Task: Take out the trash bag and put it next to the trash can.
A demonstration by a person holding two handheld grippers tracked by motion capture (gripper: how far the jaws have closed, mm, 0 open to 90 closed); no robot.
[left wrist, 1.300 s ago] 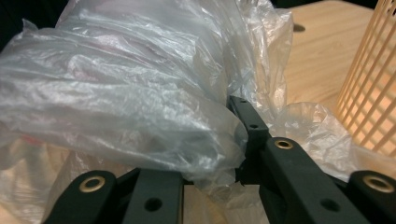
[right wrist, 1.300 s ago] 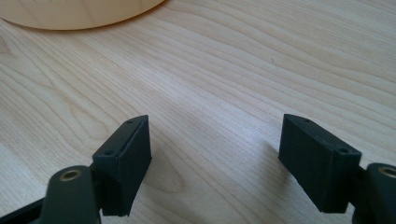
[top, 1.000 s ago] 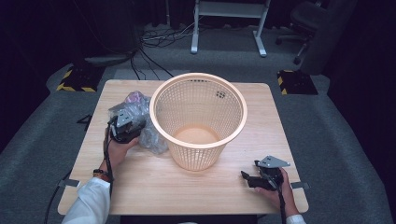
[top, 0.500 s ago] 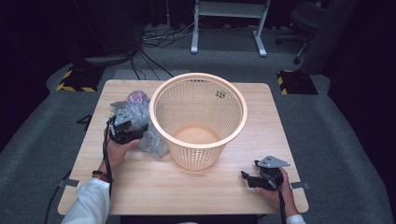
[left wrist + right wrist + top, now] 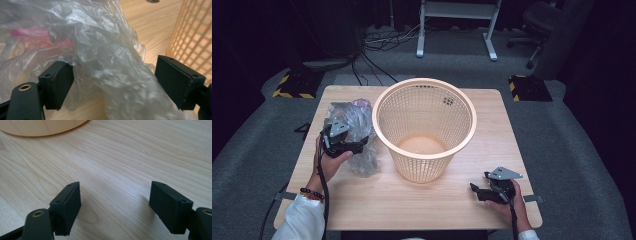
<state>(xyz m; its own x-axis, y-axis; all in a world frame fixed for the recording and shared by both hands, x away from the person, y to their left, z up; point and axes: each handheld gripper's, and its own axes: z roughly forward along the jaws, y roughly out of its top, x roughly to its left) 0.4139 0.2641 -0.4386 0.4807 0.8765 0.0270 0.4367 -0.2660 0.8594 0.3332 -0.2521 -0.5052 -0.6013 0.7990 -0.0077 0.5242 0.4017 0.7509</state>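
Observation:
A crumpled clear plastic bag (image 5: 354,117) lies on the wooden table (image 5: 377,200), left of a tall peach mesh basket (image 5: 424,150). Something pink (image 5: 25,33) shows through the film. My left gripper (image 5: 361,146) is at the bag's near side, pointing toward the basket. Its jaws stand wide open, and a fold of the bag (image 5: 117,75) runs between the left gripper (image 5: 115,83) fingers without being pinched. The basket wall (image 5: 195,35) is just to the right of it. My right gripper (image 5: 477,192) rests low at the front right, open; in its own view the right gripper (image 5: 115,205) has bare wood between the fingers.
The basket stands upright in the middle of the table, and its base (image 5: 37,127) shows beyond the right gripper. The floor around is grey carpet (image 5: 572,150). Cables (image 5: 377,45), a white stand (image 5: 457,20) and a chair (image 5: 542,20) are behind the table.
My left gripper has slid slightly toward the table's near edge along the bag. The right gripper and the basket have not moved.

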